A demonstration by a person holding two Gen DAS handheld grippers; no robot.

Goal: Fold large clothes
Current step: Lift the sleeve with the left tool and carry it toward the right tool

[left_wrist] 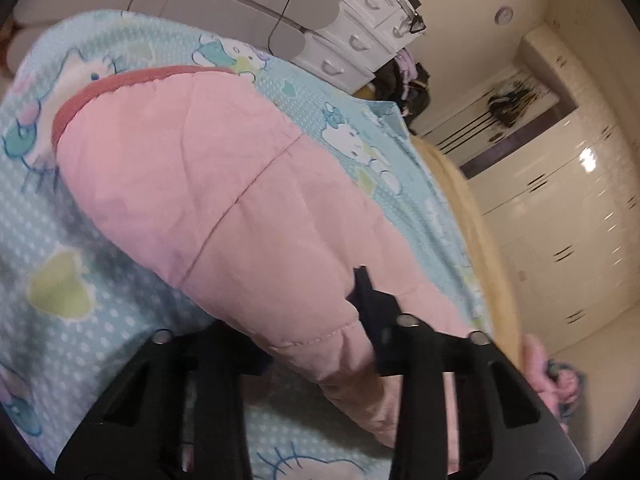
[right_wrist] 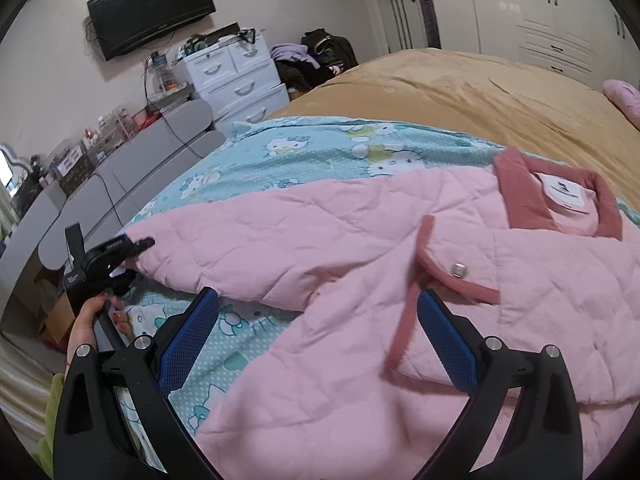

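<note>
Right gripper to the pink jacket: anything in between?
Nothing visible. The right gripper hangs open just above the pink jacket, with only bare quilted fabric between its blue pads. The left gripper is off at the sleeve end, clamped on it.

A quilted pale-pink jacket [right_wrist: 360, 248] with darker pink ribbed collar and trim lies spread flat, 1 sleeve stretched out sideways.

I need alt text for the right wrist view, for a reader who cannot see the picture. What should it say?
A pink quilted jacket lies spread on a blue cartoon-print sheet on a bed, collar at the right. The right gripper, with blue pads, hovers open over its middle, while the left gripper, held by a hand, pinches the sleeve end at the left. Behind stand white drawers and a wall television.
</note>
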